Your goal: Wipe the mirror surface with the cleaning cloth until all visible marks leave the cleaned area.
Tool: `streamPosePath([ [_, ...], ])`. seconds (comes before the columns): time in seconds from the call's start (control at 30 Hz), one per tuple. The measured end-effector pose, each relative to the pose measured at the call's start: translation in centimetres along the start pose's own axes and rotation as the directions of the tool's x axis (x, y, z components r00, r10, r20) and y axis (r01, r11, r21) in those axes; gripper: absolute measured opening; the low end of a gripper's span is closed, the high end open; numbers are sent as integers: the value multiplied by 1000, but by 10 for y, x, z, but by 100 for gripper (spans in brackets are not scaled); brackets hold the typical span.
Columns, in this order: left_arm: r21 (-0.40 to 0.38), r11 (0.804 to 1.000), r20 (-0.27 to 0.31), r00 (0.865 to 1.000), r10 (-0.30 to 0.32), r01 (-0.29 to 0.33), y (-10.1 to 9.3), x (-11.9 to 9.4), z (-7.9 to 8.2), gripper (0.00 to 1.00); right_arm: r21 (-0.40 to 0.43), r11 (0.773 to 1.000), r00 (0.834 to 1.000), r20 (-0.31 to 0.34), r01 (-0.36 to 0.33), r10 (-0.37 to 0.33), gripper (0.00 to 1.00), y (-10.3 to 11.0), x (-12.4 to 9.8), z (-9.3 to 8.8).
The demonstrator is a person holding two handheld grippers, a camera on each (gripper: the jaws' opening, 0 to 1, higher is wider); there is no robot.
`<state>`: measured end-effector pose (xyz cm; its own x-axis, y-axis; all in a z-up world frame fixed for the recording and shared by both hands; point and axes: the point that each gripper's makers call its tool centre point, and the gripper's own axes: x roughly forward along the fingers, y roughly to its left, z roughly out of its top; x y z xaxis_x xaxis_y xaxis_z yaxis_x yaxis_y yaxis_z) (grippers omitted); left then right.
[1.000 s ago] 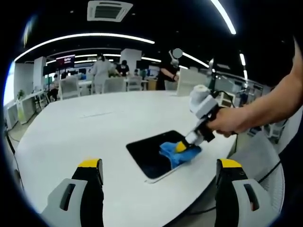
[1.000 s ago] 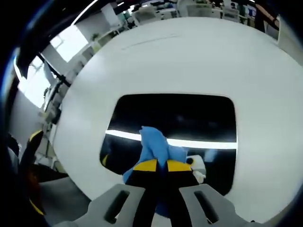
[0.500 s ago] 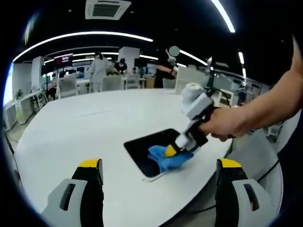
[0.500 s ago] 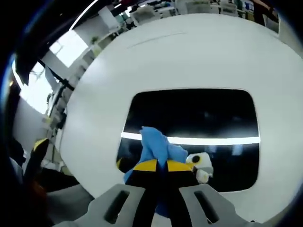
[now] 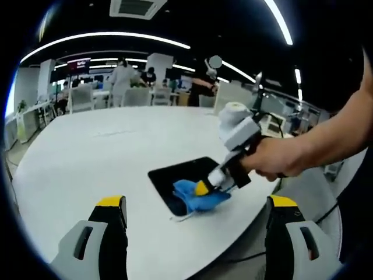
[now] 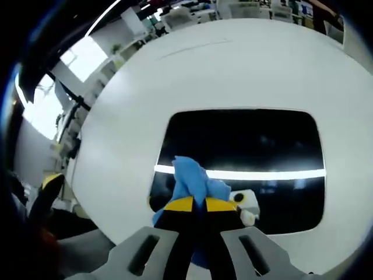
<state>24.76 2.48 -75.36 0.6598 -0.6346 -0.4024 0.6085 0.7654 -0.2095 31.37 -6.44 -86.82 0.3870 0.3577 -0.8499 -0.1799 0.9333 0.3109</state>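
Mid-wipe, the right gripper (image 6: 193, 204) has its jaws clamped on the crumpled blue cleaning cloth (image 6: 192, 179), pressing it to the near edge of the dark rectangular mirror (image 6: 245, 151) lying flat on the white round bench (image 6: 233, 64), while the left gripper (image 5: 195, 204) hangs wide open nearby; next probably a sweep across the uncovered glass.

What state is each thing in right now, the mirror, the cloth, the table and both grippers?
mirror: lying flat on the table, dark, reflecting a ceiling light strip.
cleaning cloth: bunched, clamped in the right gripper, pressed on the mirror near one edge.
right gripper: shut on the cloth, held in a hand.
left gripper: jaws wide apart, holding nothing, above the table.
table: white, round, bearing the mirror.
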Motion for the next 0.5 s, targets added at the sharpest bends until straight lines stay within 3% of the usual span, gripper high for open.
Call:
streamPosePath([
  [0.5, 17, 1000, 1, 1000, 2, -2, -2, 1, 0, 99, -53, 998, 999, -23, -46, 44, 0, 25, 10, 2],
])
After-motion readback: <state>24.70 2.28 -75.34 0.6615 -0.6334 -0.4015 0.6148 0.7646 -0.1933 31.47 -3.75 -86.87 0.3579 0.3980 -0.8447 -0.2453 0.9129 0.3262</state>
